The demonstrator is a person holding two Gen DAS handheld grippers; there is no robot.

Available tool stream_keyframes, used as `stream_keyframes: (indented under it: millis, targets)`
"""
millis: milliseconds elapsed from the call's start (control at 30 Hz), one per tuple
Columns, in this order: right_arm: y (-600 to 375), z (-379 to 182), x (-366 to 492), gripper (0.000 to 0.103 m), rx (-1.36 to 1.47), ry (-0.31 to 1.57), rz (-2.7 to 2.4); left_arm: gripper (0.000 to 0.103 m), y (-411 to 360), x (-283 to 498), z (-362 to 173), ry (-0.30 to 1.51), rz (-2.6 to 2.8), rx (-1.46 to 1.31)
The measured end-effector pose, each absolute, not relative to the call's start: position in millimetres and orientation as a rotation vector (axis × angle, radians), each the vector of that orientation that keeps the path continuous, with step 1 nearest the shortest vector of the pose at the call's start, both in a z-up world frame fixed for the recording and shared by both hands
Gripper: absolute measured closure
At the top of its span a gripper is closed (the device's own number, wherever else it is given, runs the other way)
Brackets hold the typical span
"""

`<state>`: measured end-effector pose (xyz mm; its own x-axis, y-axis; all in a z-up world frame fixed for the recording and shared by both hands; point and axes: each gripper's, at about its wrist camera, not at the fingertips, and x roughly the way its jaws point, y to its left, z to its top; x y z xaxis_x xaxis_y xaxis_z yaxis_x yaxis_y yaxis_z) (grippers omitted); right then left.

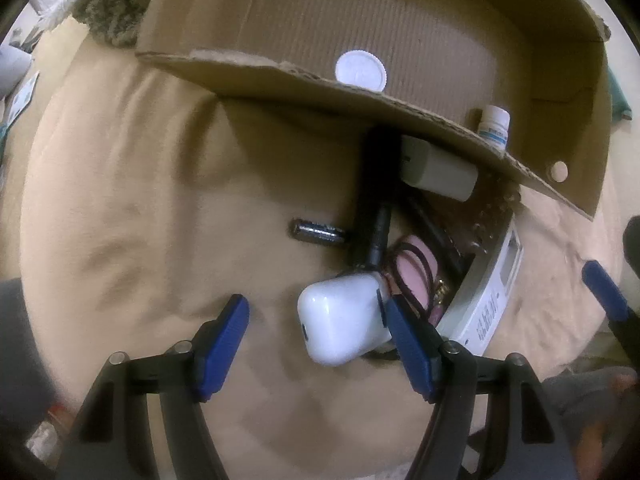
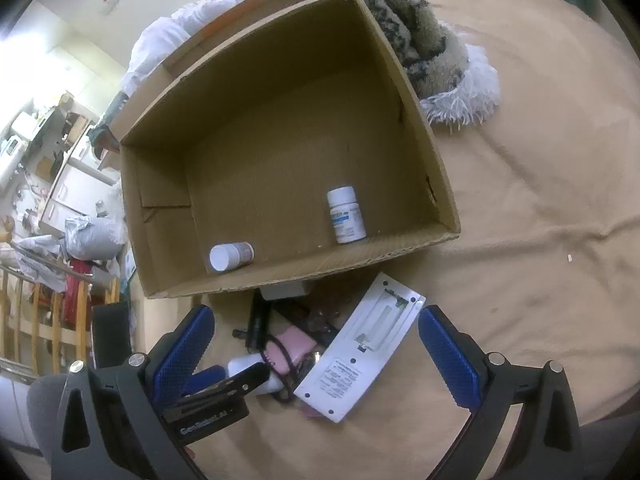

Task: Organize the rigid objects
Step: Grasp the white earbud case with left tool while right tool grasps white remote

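A cardboard box stands open on a tan bedsheet. Inside it a white pill bottle stands upright and another bottle lies on its side. In front of the box lies a pile: a white earbud case, a battery, a black cylinder, a beige adapter, a pink item with a dark cord and a flat white device. My left gripper is open, its jaws around the earbud case. My right gripper is open above the pile.
A fuzzy patterned blanket and white bedding lie behind the box. The bed's left edge drops to a cluttered room with a wooden rail. The left gripper also shows in the right wrist view.
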<state>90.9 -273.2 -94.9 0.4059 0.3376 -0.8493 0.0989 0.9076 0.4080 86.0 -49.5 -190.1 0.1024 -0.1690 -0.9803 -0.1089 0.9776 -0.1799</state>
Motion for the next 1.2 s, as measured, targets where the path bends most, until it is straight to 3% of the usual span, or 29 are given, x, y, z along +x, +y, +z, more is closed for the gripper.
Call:
stream_keyframes:
  millis: [667, 733, 1033, 1100, 1200]
  targets:
    - [-262.8, -108.7, 94.5, 0.000, 0.381, 1.209, 0.151, 0.032, -99.6, 77.2, -203.3, 1.490, -0.072, -0.050]
    - [-261.3, -109.7, 95.1, 0.000, 0.375, 1.212, 0.155, 0.049, -100.6, 79.6, -203.2, 1.486, -0.062, -0.061]
    - [-266.8, -119.9, 95.5, 0.000, 0.437, 1.270, 0.153, 0.053, -69.6, 79.8, -180.6, 1.444, -0.003, -0.115]
    - [-270.7, -129.8, 97.1, 0.000, 0.485, 1.307, 0.153, 0.084, -62.1, 78.1, -170.4, 1.420, 0.022, -0.136]
    - [-275.1, -145.5, 102.0, 0.000, 0.560, 1.360, 0.150, 0.084, -50.6, 77.4, -162.5, 1.398, 0.052, -0.173]
